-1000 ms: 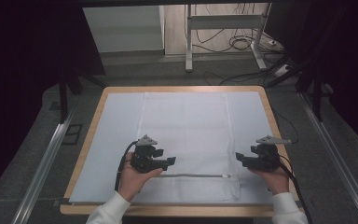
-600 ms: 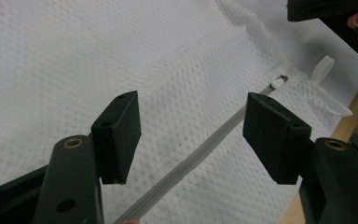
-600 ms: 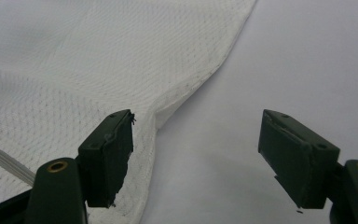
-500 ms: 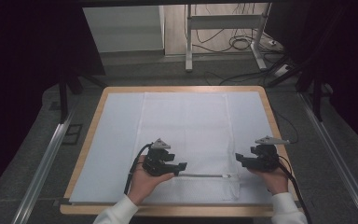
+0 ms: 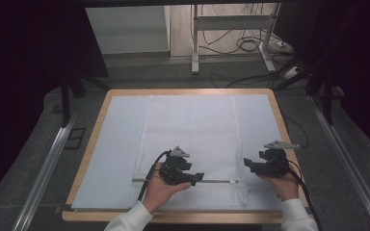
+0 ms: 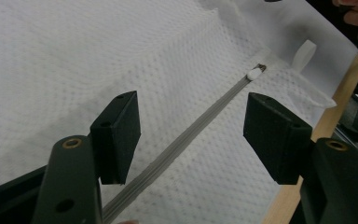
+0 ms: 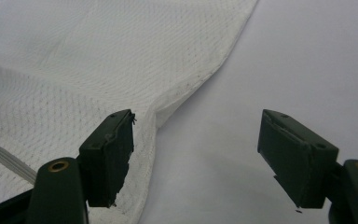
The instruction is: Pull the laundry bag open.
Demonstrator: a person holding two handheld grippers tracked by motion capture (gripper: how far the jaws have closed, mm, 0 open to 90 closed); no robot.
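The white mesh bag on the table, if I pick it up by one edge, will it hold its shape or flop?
Probably flop: the mesh bag lies flat like thin cloth, and its edge already buckles. It looks light. The zipper may stay slightly stiffer.

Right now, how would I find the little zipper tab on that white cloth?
On the wooden-edged table, find the white mesh bag lying in the middle. A grey zipper crosses its near end; the zipper tab is the small white nub at its right end, beside a white fabric loop.
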